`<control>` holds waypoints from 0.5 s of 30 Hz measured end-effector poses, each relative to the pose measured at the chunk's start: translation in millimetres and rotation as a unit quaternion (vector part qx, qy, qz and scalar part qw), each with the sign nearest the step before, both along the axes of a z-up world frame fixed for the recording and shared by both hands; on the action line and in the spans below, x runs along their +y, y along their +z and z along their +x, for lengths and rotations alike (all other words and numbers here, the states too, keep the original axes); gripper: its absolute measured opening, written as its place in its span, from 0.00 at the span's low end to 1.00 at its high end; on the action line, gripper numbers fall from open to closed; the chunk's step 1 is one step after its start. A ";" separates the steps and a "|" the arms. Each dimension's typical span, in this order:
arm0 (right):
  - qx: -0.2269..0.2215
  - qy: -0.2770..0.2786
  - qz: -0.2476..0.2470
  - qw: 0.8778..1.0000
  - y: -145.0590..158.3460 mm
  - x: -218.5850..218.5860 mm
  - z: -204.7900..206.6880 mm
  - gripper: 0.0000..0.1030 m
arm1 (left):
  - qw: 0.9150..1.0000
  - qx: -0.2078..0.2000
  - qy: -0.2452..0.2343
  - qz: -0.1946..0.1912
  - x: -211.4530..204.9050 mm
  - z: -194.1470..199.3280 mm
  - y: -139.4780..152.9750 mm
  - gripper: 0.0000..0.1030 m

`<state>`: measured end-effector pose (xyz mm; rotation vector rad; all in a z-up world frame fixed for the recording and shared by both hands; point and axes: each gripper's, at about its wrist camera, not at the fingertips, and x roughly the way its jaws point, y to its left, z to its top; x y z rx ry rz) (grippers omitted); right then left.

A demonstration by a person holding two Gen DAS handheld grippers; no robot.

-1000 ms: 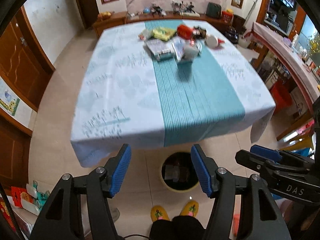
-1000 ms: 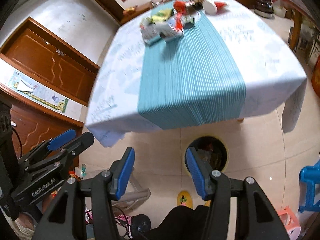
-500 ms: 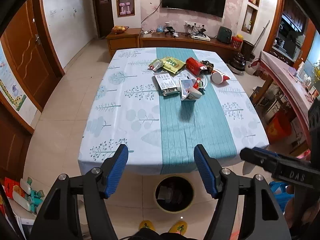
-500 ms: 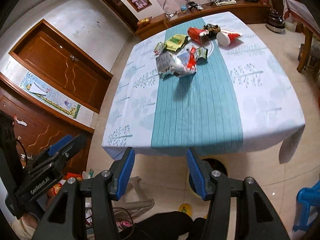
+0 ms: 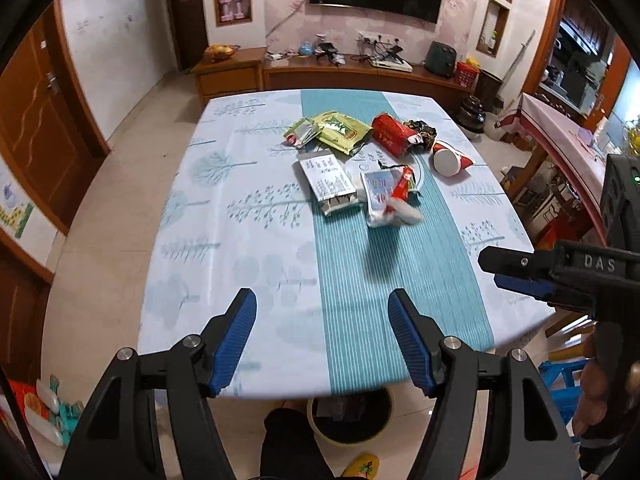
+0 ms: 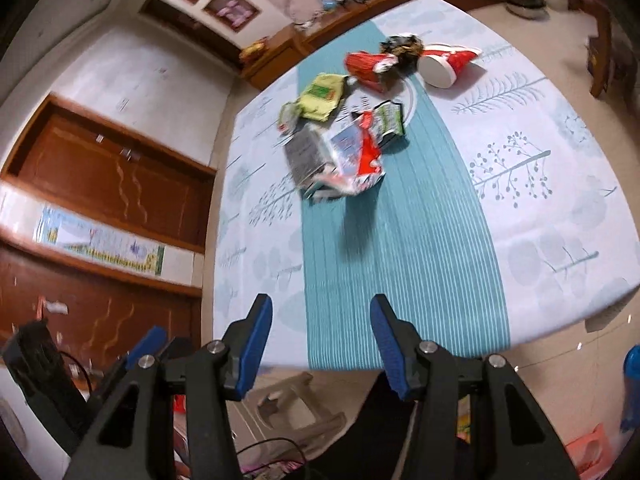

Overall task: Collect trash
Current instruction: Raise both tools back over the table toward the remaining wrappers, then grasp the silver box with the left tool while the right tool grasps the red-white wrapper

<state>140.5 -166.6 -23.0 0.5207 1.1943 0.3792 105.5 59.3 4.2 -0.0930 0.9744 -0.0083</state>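
At the table's near edge, the left hand-held gripper (image 5: 322, 336) gapes empty and the right hand-held gripper (image 6: 318, 338), also empty, is closing slightly. The bin (image 5: 352, 420) on the floor below already holds some scraps. Most trash (image 5: 360, 160) remains clustered at the table's (image 5: 240, 240) far end, well apart from both, so collection looks barely begun.

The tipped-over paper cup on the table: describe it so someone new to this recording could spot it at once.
Find the table with the teal stripe down its tablecloth and the pile of wrappers at its far end. At the right edge of that pile, off the stripe on the white cloth, lies the paper cup on its side. It alone is round, red-and-white, its white circular end facing the camera.
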 end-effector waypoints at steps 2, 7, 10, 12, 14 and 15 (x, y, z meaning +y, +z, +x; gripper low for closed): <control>0.018 -0.023 0.009 1.000 -8.5 -1.2 17.3 0.50 | 1.000 0.003 -0.010 -0.002 6.1 22.2 -2.7 0.65; 0.083 -0.100 0.045 0.990 -42.7 -5.9 67.6 0.50 | 0.999 0.007 -0.045 0.004 20.1 79.0 -12.2 0.65; 0.111 -0.142 0.059 0.982 -62.9 -6.9 91.6 0.49 | 0.998 0.016 -0.067 0.009 26.3 111.2 -23.1 0.65; 0.133 -0.160 0.064 0.976 -77.3 -4.8 107.0 0.49 | 0.997 0.026 -0.079 0.006 30.0 131.4 -32.4 0.65; 0.150 -0.166 0.065 0.973 -89.5 -0.4 118.4 0.49 | 0.996 0.037 -0.085 0.003 32.1 147.0 -40.9 0.65; 0.162 -0.167 0.064 0.970 -97.0 2.8 124.4 0.49 | 0.995 0.042 -0.088 0.001 33.4 154.4 -45.7 0.65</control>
